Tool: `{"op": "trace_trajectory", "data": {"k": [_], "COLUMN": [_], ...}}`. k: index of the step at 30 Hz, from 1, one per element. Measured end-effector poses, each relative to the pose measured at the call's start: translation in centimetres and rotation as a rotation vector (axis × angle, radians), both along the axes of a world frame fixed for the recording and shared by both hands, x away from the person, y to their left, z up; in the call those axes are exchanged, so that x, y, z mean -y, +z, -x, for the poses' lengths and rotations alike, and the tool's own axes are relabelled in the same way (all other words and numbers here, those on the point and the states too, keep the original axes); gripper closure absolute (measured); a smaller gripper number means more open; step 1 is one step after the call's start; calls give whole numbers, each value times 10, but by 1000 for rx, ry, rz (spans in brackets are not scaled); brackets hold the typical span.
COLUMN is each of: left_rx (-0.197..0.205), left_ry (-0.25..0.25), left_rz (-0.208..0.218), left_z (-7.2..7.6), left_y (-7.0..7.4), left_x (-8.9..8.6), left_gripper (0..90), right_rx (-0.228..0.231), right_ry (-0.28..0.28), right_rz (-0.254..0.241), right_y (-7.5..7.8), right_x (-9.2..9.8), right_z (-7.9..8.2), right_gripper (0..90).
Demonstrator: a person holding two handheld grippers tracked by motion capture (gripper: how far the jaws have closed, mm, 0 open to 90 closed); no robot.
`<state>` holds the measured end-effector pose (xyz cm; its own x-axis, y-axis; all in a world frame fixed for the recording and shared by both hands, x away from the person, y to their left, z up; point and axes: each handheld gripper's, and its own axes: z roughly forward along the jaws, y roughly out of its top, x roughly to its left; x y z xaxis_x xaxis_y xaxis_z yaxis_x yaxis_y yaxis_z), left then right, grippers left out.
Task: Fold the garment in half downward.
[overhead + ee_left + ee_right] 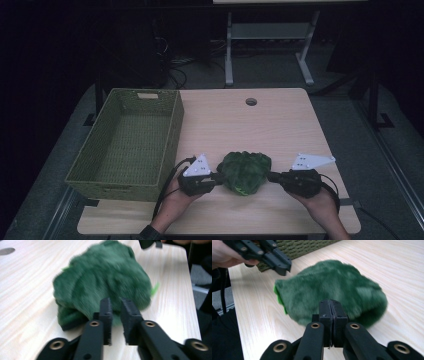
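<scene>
A dark green furry plush (246, 172) with a bright green edge lies bunched near the front of the light wooden table (250, 125). My left gripper (221, 177) is at its left side; in the left gripper view the jaws (116, 307) stand narrow with green fur pinched between the pads. On the plush's right side my right gripper (272, 176) has its jaws (332, 306) pressed together at the edge of the plush (332, 282). A hand holds each gripper. The other gripper shows far off in each gripper view, the right gripper (150, 243) and the left gripper (282, 266).
A green woven basket (172, 135) stands open on the table's left part, close to my left hand. A round cable hole (251, 101) sits near the table's far edge. Behind the table are a desk frame and cables on a dark floor.
</scene>
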<state>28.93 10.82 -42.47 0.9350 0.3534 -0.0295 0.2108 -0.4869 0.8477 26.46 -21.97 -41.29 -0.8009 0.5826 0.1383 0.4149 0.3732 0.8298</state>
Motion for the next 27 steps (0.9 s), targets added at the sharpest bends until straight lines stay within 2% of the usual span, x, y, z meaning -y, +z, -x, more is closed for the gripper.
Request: {"op": "trace_trajectory", "data": {"k": [3, 7, 11, 15, 19, 23, 25, 27], "left_rx": [-8, -26, -27, -42, -57, -66, -74, -67], "left_ry": [5, 6, 11, 20, 20, 19, 16, 10], "left_rz": [-6, -23, -34, -50, -85, -143, -152, -174], "left_z": [-7, -13, -15, -18, -22, -28, -28, -30], "left_y": [-2, -9, -14, -19, -28, -38, -42, -45], "left_x": [6, 13, 15, 14, 17, 23, 27, 32], "left_gripper": [846, 845, 845, 845, 847, 872, 881, 887], "right_rx": [1, -13, -60, -128, -138, -164, -174, -175], "right_ry": [15, 13, -8, -31, -39, -54, -58, -62], "right_rz": [1, 38, 68, 132, 138, 178, 188, 188], "right_y": [0, -6, -19, -36, -40, -46, -50, -51], "right_x": [-10, -19, -21, -26, -29, -29, -29, -31], "right_z": [-4, -11, -20, -29, -34, -38, -39, -39], "right_gripper": [896, 897, 897, 898, 899, 899, 900, 900]}}
